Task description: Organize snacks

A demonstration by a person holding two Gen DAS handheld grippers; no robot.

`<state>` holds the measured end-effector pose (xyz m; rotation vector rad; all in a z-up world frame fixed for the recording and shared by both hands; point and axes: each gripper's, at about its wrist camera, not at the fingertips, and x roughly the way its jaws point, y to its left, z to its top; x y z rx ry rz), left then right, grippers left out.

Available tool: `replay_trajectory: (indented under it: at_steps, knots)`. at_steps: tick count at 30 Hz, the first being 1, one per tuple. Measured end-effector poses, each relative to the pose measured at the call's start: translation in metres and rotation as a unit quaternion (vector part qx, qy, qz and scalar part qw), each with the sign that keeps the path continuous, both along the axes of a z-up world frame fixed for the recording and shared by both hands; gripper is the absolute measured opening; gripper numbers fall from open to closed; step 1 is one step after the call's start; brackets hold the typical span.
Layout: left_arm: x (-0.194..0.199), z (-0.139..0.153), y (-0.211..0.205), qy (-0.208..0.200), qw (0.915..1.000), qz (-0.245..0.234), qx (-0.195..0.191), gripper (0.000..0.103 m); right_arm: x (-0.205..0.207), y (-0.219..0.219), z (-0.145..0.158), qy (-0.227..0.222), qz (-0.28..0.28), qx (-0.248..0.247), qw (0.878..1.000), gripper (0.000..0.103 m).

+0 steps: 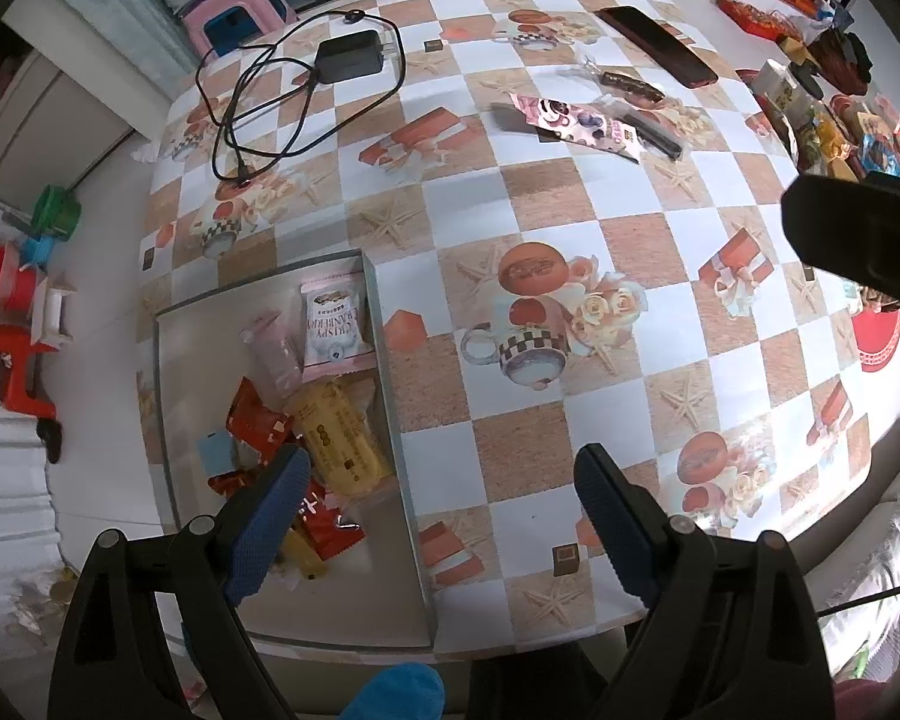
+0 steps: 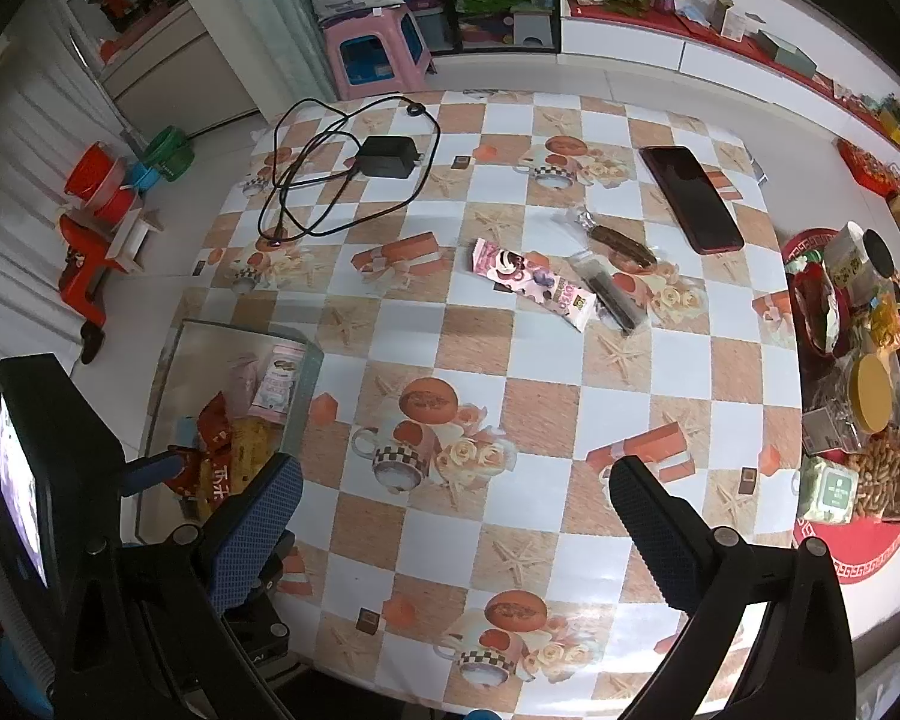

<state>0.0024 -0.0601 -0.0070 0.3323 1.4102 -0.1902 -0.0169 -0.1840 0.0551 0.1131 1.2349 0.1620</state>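
Overhead, a checkered tablecloth (image 2: pixel 450 360) covers the table; a pink stool (image 2: pixel 378 54) stands beyond. Left gripper (image 1: pixel 438 474) and right gripper (image 2: pixel 456 486) hover with jaws wide, empty. Clear tray (image 1: pixel 384 324), left of both, holds mixed snacks; a pink snack bar (image 2: pixel 534 288) lies ahead.

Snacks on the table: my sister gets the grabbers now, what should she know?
Left gripper: open, holding nothing, hovering at the tray's right edge.
Right gripper: open, holding nothing, above the middle of the table.
Done: several packets lie in the clear tray, among them the cranberry packet and the yellow packet.
Left: three snacks sit out on the cloth, the pink wrapper, the dark bar in clear wrap and the brown snack near the phone.
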Motion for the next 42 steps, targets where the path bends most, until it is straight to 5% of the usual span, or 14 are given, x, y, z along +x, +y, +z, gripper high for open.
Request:
replay_trajectory:
  at_steps: [9,42]
  knots:
    - [0.000,0.014,-0.023,-0.048,0.9977,-0.031,0.037,0.092,-0.006,-0.023,-0.015,0.020,-0.020,-0.004,1.000,0.103]
    - [0.004,0.020,-0.054,-0.063,0.9944,-0.061,0.059,0.092,-0.019,-0.069,-0.033,0.041,-0.058,-0.005,0.997,0.103]
